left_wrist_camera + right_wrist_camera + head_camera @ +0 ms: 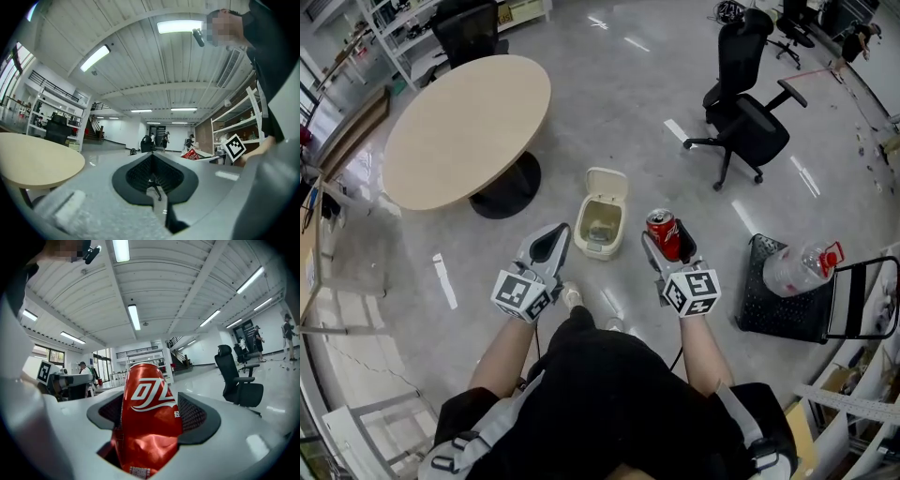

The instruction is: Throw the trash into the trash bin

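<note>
Our right gripper (667, 235) clamps the dented red can (661, 225), its base hidden between the jaws, our left gripper (549, 246) is closed and empty, and the open trash bin (598, 249) stands on the floor (609, 112) ahead.

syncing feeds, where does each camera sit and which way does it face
Head view: on the head, steeply down at floor, trash bin, round table; shows torso, forearms, left gripper, right gripper.
Left gripper view: on that gripper, level along its shut, empty jaws; torso at right.
Right gripper view: on that gripper, along jaws clamped on the red can; torso upper left.
Shared: all three show the can; head and left gripper views, the table.
</note>
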Motion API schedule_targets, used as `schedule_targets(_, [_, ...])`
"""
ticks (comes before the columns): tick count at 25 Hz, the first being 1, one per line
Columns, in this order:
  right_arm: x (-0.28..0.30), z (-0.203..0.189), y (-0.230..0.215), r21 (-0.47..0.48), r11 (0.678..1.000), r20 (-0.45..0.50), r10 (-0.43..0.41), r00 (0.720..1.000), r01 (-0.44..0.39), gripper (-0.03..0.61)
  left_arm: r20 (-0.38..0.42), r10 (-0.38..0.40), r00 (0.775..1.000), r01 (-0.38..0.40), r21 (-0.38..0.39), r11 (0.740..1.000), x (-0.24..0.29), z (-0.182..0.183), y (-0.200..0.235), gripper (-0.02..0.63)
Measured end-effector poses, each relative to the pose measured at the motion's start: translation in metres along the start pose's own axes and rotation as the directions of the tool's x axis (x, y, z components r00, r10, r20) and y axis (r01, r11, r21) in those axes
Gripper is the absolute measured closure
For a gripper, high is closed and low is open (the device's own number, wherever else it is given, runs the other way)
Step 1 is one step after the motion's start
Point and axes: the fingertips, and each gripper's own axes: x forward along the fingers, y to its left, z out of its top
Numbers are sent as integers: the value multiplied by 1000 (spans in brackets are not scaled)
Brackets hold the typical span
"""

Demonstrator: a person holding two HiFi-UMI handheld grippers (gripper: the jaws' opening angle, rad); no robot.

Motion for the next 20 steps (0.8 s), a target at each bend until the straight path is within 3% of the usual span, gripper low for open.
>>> schedule_targets(5, [48, 6, 19, -42, 999, -14, 35, 999, -35, 227, -23, 27, 999, -29, -52, 998, 7, -20, 45, 612])
schedule_targets(12, [112, 8, 22, -36, 999, -60, 16, 998, -19, 227, -23, 7, 1000, -9, -86, 996, 37, -22, 105, 612])
schedule_targets(20, [174, -8, 34, -54, 998, -113, 22, 993, -28, 227, -84, -26, 996, 17, -116, 993, 59, -46, 160, 612])
